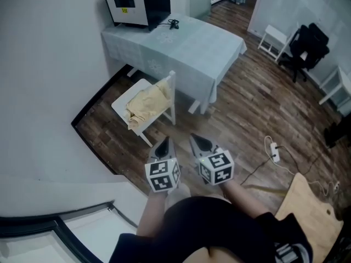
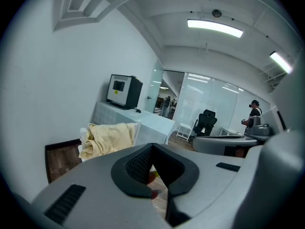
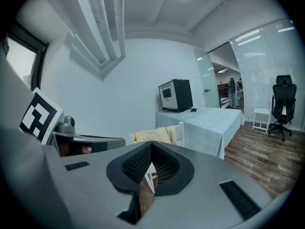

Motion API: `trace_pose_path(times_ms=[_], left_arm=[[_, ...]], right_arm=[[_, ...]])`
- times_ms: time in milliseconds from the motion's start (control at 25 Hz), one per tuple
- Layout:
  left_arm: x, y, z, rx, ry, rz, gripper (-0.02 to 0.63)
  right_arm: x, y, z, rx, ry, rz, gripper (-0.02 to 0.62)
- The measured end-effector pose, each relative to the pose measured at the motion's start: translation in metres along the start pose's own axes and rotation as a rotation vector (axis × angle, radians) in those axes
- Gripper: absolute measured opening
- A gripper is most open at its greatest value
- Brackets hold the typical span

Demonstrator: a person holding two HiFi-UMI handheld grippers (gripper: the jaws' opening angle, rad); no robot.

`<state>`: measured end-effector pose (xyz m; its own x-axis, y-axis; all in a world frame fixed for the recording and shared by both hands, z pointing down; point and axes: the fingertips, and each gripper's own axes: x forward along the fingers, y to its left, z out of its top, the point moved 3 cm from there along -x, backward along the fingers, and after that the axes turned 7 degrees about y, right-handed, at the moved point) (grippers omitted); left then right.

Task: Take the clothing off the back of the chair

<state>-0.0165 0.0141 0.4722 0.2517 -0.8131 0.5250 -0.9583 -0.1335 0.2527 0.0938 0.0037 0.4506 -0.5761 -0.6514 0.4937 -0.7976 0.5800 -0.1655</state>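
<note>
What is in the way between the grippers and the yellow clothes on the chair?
Nothing visible. Only bare wood floor lies between the left gripper, the right gripper and the yellow clothing on the white chair. The table stands beyond the chair.
</note>
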Motion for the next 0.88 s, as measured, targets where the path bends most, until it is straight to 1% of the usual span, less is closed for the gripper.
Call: trace_pose_path(times_ms=[120, 400, 560, 720, 880], left_arm=[[0.008, 0.022, 0.008, -0.001, 0.006, 0.008, -0.005], [0.025, 0.075, 0.021, -0.006, 0.023, 0.011, -0.005], [0.035, 0.095, 0.027, 0.009, 0.036, 0.002, -0.005], [0.042, 0.114, 0.031, -0.005, 0.034, 0.006, -0.005], [0.044, 0.126, 0.029, -0.019, 0.038, 0.019, -0.005]], right_arm=[[0.023, 0.007, 0.009, -0.006, 0.017, -0.001, 0.011], [0.075, 0.024, 0.028, -0.007, 0.016, -0.011, 0.011], [0.095, 0.027, 0.034, 0.013, 0.011, -0.036, 0.012], [0.109, 0.026, 0.039, 0.012, 0.014, -0.060, 0.012], [0.118, 0.026, 0.043, 0.011, 0.019, -0.066, 0.011]])
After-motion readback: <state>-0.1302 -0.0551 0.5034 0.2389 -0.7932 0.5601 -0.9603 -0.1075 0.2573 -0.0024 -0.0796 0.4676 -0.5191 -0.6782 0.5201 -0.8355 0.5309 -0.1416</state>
